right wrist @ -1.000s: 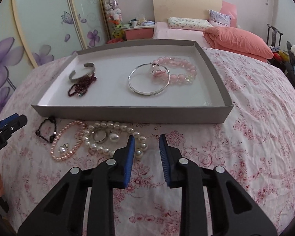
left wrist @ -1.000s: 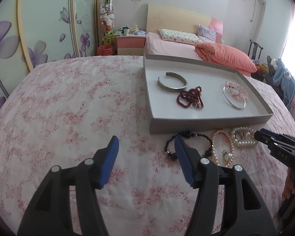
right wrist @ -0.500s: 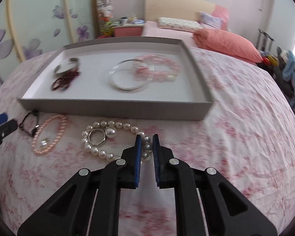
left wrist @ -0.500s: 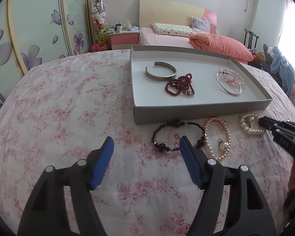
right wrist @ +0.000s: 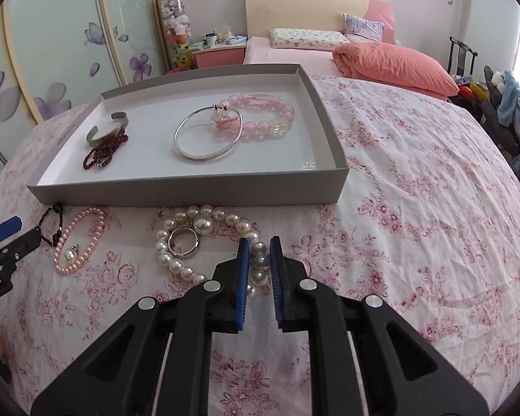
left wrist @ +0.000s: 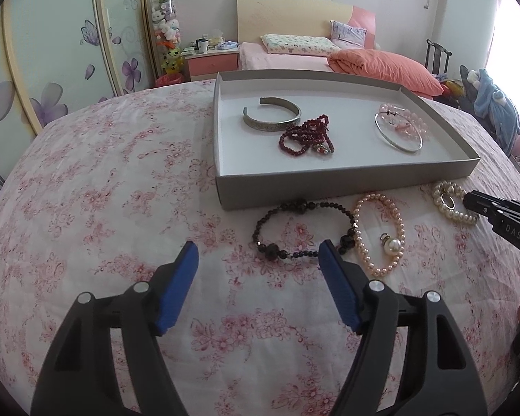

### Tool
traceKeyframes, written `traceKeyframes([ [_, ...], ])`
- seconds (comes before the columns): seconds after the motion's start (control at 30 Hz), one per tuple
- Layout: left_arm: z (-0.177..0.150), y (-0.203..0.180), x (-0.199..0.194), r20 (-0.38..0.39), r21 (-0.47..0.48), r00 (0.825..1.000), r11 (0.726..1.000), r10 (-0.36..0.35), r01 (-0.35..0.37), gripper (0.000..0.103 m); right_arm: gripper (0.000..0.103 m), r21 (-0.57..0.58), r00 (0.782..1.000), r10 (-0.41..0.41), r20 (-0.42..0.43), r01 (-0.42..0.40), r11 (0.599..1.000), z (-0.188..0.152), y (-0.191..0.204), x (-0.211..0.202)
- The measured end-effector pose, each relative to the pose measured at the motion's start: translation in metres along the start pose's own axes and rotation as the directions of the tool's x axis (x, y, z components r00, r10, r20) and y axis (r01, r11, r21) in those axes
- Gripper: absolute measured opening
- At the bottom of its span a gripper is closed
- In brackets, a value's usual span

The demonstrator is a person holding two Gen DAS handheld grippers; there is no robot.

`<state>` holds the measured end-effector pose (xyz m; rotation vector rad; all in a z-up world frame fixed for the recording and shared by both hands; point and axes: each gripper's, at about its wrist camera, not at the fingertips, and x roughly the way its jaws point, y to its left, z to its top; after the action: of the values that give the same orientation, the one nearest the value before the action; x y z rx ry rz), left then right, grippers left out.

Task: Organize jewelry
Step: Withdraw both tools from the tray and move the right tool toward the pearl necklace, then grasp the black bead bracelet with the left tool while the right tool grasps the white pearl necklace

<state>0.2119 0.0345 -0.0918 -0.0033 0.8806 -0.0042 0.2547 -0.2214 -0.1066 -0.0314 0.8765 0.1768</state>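
Blue-padded and spread wide, my left tongs [left wrist: 258,256] hover empty over the flowered bedspread [left wrist: 104,190], their right pad just beside the black bead bracelet [left wrist: 303,232] that lies in front of the grey tray [left wrist: 329,183]. Next along sits the pink pearl bracelet [left wrist: 379,235] with its single drop pearl, touching the black one, and further right the white pearl strand [right wrist: 208,242] with a metal ring [right wrist: 183,241] lying inside its loop. My right tongs [right wrist: 259,251] are nearly closed around a few pearls of that strand, which sit between the pads; I cannot tell whether the grip is firm yet. Inside the tray already lie a silver cuff [left wrist: 272,118], dark red beads [left wrist: 306,137], a thin silver bangle [right wrist: 208,135] and a pink bead bracelet [right wrist: 263,114]. I judge the step in hand to be picking up the white pearls. Next I should finish closing, lift gently so the strand does not slip or drag the ring, and carry it over the near wall into the tray's bare middle.
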Motion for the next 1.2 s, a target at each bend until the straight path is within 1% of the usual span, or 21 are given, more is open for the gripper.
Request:
traceKeyframes([
  [0.13, 0.0, -0.002, 0.001, -0.001, 0.001, 1.0, 1.0, -0.003, 0.003, 0.071, 0.014, 0.027, 1.0, 0.022, 0.016, -0.022, 0.999, -0.001, -0.003, -0.003],
  [0.2, 0.0, -0.003, 0.002, -0.003, 0.004, 1.0, 1.0, -0.003, 0.003, 0.071, 0.014, 0.007, 1.0, 0.015, 0.008, -0.015, 1.0, -0.001, -0.001, -0.002],
  [0.27, -0.001, -0.004, 0.003, -0.007, 0.006, 1.0, 1.0, -0.004, 0.004, 0.071, 0.022, -0.004, 1.0, 0.018, 0.003, -0.018, 1.0, -0.002, 0.001, -0.001],
  [0.33, -0.001, -0.004, 0.002, -0.006, 0.007, 1.0, 1.0, -0.004, 0.004, 0.071, 0.027, -0.017, 1.0, 0.019, 0.001, -0.019, 1.0, -0.002, 0.004, -0.001],
  [0.43, -0.001, -0.004, 0.003, -0.007, 0.008, 1.0, 1.0, -0.005, 0.005, 0.071, 0.027, -0.03, 1.0, 0.023, 0.0, -0.023, 0.999, -0.002, 0.006, -0.001],
  [0.5, -0.001, -0.004, 0.003, -0.009, 0.009, 1.0, 1.0, -0.005, 0.005, 0.071, 0.027, -0.032, 1.0, 0.02, -0.001, -0.02, 0.999, -0.002, 0.006, -0.001],
  [0.53, -0.001, -0.004, 0.004, -0.011, 0.011, 1.0, 1.0, -0.004, 0.004, 0.071, 0.025, -0.034, 1.0, 0.015, -0.002, -0.015, 0.999, -0.001, 0.006, 0.0],
  [0.57, 0.0, -0.005, 0.004, -0.012, 0.013, 1.0, 1.0, -0.004, 0.004, 0.071, 0.015, -0.039, 1.0, 0.002, 0.0, -0.002, 0.999, -0.001, 0.007, 0.0],
  [0.6, 0.0, -0.005, 0.004, -0.013, 0.015, 1.0, 1.0, -0.002, 0.002, 0.071, 0.012, -0.043, 1.0, -0.015, 0.001, 0.015, 0.999, -0.001, 0.007, 0.0],
  [0.67, 0.0, -0.006, 0.005, -0.015, 0.02, 1.0, 1.0, 0.001, 0.0, 0.071, 0.011, -0.028, 0.999, -0.044, 0.002, 0.044, 0.999, 0.0, 0.002, 0.0],
  [0.77, 0.001, -0.009, 0.006, -0.02, 0.029, 1.0, 1.0, 0.004, -0.003, 0.071, 0.011, 0.016, 0.999, -0.034, 0.001, 0.034, 0.999, 0.0, -0.008, 0.0],
  [0.87, 0.001, -0.011, 0.008, -0.025, 0.031, 1.0, 0.999, 0.008, -0.007, 0.071, 0.011, 0.012, 0.999, -0.037, 0.001, 0.037, 0.999, 0.001, -0.008, 0.001],
  [0.93, 0.003, -0.011, 0.009, -0.022, 0.018, 1.0, 1.0, 0.01, -0.009, 0.071, 0.011, 0.006, 0.999, -0.042, 0.001, 0.042, 0.999, 0.001, -0.006, 0.001],
  [1.0, 0.004, -0.007, 0.01, -0.02, -0.014, 1.0, 1.0, -0.003, 0.003, 0.07, 0.011, 0.009, 0.999, -0.037, 0.0, 0.037, 0.999, 0.002, -0.006, 0.002],
  [1.07, 0.006, -0.003, 0.011, -0.024, -0.046, 1.0, 0.999, -0.02, 0.019, 0.066, 0.011, 0.01, 0.999, -0.034, 0.0, 0.034, 0.999, 0.001, -0.006, 0.001],
  [1.1, 0.008, -0.001, 0.014, -0.032, -0.063, 0.999, 0.998, -0.023, 0.021, 0.062, 0.011, 0.01, 0.999, -0.034, 0.0, 0.034, 0.999, 0.001, -0.007, 0.001],
  [1.13, 0.009, -0.001, 0.014, -0.029, -0.065, 1.0, 0.998, -0.013, 0.011, 0.06, 0.011, 0.009, 0.999, -0.034, 0.0, 0.034, 0.999, 0.001, -0.007, 0.001],
  [1.2, 0.008, -0.003, 0.014, -0.03, -0.047, 0.999, 0.999, 0.017, -0.019, 0.05, 0.011, 0.009, 0.999, -0.032, 0.0, 0.032, 0.999, 0.001, -0.007, 0.001],
])
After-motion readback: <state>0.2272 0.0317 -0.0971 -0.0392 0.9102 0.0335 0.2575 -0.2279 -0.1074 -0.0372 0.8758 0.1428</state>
